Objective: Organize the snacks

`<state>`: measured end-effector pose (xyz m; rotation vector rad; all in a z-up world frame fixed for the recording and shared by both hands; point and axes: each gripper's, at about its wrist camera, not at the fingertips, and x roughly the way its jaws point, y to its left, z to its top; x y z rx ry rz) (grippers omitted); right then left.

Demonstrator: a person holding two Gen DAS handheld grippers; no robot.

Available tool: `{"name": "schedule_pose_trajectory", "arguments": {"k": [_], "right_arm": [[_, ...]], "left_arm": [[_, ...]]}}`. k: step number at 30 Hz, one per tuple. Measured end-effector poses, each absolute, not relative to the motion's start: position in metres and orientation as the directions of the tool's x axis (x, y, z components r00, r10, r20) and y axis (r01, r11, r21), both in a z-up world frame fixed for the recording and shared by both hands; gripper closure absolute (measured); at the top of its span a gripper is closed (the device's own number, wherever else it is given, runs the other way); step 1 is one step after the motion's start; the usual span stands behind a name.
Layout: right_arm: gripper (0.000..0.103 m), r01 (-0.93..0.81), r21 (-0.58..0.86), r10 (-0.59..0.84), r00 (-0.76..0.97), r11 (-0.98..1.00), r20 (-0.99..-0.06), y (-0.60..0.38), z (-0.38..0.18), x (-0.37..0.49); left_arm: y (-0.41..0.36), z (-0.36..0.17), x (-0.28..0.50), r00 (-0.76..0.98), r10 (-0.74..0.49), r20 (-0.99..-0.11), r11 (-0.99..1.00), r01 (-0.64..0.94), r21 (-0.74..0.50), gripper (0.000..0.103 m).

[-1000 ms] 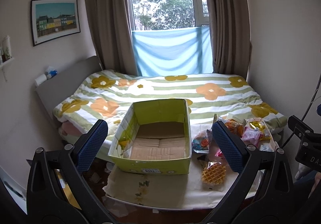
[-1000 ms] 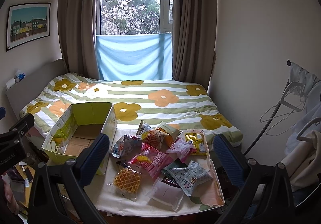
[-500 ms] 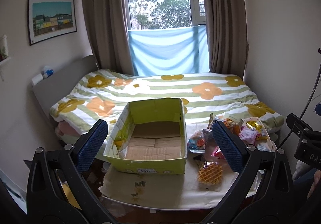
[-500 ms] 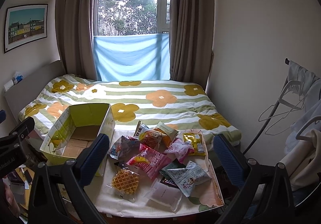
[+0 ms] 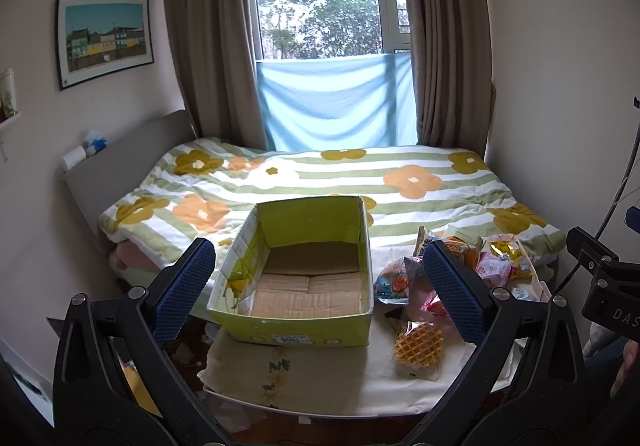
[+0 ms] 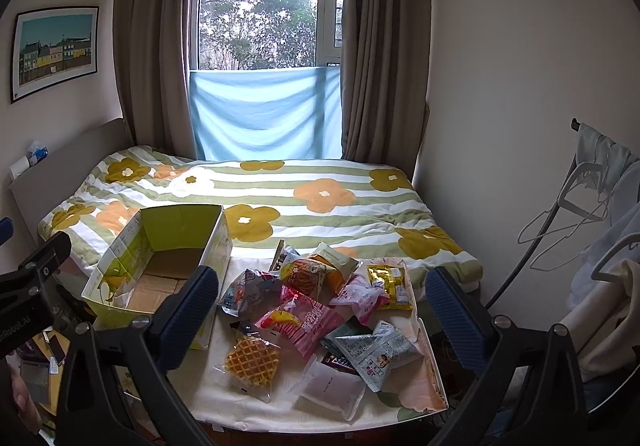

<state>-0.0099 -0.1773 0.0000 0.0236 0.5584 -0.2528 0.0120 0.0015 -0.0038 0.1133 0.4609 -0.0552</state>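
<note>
One green cardboard box point(image 5: 292, 278), open-topped with bare brown flaps inside, sits on the cloth-covered table point(image 5: 320, 374). Right of the box lie about ten snack packets, including one clear-wrapped waffle point(image 6: 251, 362). Only the right wrist view shows the white packet point(image 6: 330, 386). The left gripper point(image 5: 320, 286) and the right gripper point(image 6: 322, 312) are both spread wide, grasping nothing.

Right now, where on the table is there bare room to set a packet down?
The box floor is bare. The tablecloth in front of the box, left of the waffle, is free. To the right it is crowded: the snack pile runs from beside the box to the far right edge.
</note>
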Motion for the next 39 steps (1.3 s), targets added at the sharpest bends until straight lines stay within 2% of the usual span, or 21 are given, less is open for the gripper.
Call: {"name": "schedule_pose_trajectory", "arguments": {"k": [5,12,18,26,33,39], "right_arm": [[0.000,0.251,-0.045,-0.235,0.812,0.967,-0.534,-0.179,0.000,-0.010],[0.000,0.304,-0.042,-0.270,0.765,0.952,-0.585,-0.200,-0.014,-0.011],[0.000,0.371,-0.001,-0.275,0.685,0.928,-0.674,-0.226,-0.051,-0.012],[0.000,0.409,0.048,-0.224,0.590,0.911,-0.776,-0.266,-0.117,0.002],[0.000,0.385,0.033,-0.182,0.508,0.922,-0.842,-0.305,-0.175,0.030],[0.000,0.447,0.162,-0.057,0.437,0.880,-0.898,-0.338,-0.223,0.054]], "left_arm": [[0.004,-0.004,0.013,0.888,-0.037,-0.458,0.993,0.085,0.084,0.000],[0.001,-0.026,0.025,0.843,-0.091,-0.529,0.986,0.149,0.068,0.000],[-0.011,-0.071,0.040,0.766,-0.182,-0.617,0.969,0.245,0.019,0.000],[-0.049,-0.141,0.056,0.653,-0.216,-0.726,0.947,0.321,0.007,0.000],[-0.093,-0.208,0.076,0.580,-0.188,-0.793,0.935,0.353,0.036,0.000],[-0.121,-0.251,0.092,0.517,-0.164,-0.840,0.928,0.370,0.046,0.000]]}}
